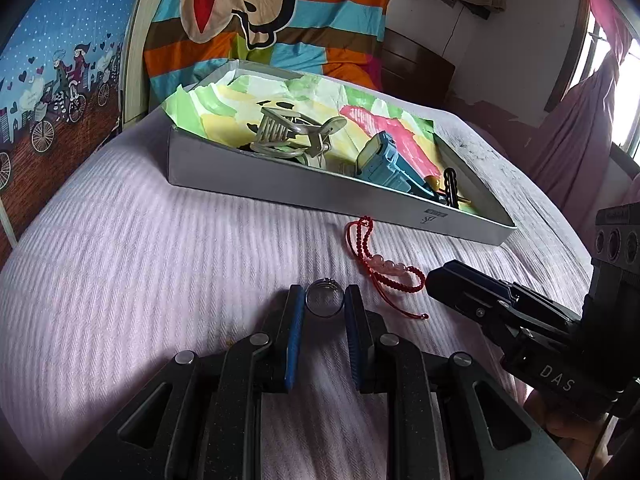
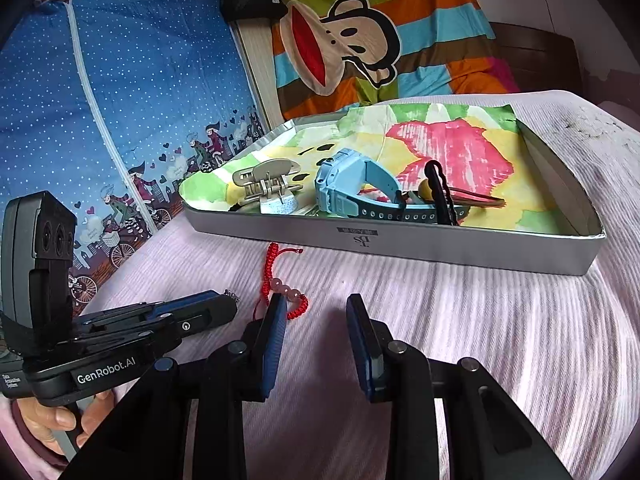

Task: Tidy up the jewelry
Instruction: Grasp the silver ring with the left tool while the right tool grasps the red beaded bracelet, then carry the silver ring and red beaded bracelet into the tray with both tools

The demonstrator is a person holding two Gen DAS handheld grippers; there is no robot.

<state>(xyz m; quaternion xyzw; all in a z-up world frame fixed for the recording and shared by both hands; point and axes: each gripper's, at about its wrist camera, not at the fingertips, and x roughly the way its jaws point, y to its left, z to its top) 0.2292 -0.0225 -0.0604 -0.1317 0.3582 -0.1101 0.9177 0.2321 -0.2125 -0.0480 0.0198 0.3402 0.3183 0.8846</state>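
Hidden or unclear: the right gripper's left finger (image 2: 274, 322) covers part of the red bracelet (image 2: 286, 292), so in the right wrist view I cannot tell whether the pad touches it or only stands in front of it. The ring is all but hidden there (only a small silver bit shows at the left gripper's tip).
Cut off: the hand (image 2: 60, 412) on the left gripper's handle is cropped at the frame edge; both views darken at the fisheye rim.
Hard to make out: the small things at the tray's right end, a black clip (image 1: 451, 184) and a yellow bead beside it, blur together.
Left gripper (image 1: 323, 302): jaws narrowed around the silver ring (image 1: 324, 300), both blue pads right at its rim and apparently pressing it; the ring lies on the pink bedspread (image 1: 160, 260).
Right gripper (image 2: 316, 320): jaws partly apart, with nothing clearly between the pads; its tips sit low over the bedspread, just beside the bracelet's pink beads.
Bracelet: lies loose on the bedspread between the two grippers and the grey tray (image 1: 280, 186), outside the tray.
Tray contents: a painted paper liner (image 2: 460, 148), a grey claw hair clip (image 2: 266, 184), a blue watch (image 2: 348, 188).
Ring position: near the bracelet, in front of the tray's near wall, well clear of it.
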